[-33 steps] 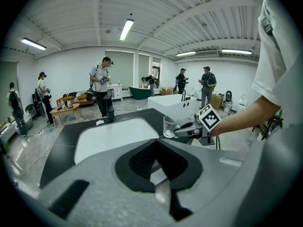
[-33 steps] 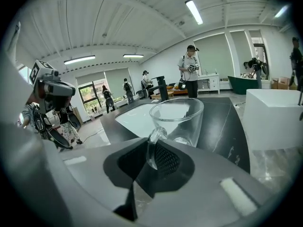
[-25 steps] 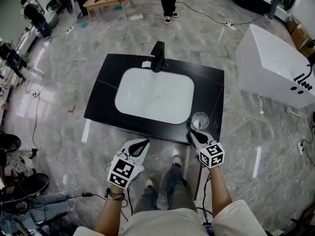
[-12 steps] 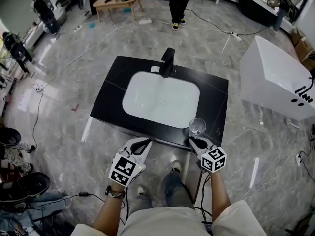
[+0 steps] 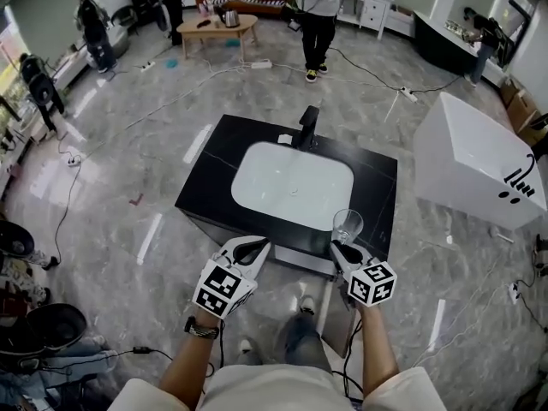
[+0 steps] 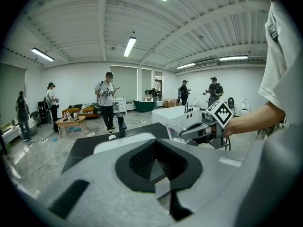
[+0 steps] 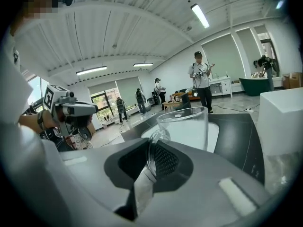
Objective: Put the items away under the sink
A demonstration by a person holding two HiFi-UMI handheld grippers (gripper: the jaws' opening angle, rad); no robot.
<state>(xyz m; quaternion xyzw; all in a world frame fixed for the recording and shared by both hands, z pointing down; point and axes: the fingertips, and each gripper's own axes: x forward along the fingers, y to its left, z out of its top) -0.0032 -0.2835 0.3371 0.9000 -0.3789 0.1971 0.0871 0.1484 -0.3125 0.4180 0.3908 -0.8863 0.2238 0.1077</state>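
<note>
As the jaws of the right gripper (image 5: pixel 342 252), nearly together, pinch the handle of the glass mug (image 5: pixel 347 224) at the black surface's (image 5: pixel 211 191) front right corner, the left gripper (image 5: pixel 249 248) hangs closed and empty; the mug likely needs lowering upright, clear of the edge.

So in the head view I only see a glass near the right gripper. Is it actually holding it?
Observer: Yes. The right gripper view shows the right gripper shut on the glass, pinching its handle.
Operator: Anything in the glass?
Observer: No, it looks empty, and it is upright.
Operator: And the left gripper?
Observer: Its own view shows the left gripper shut, with nothing between its jaws.
</note>
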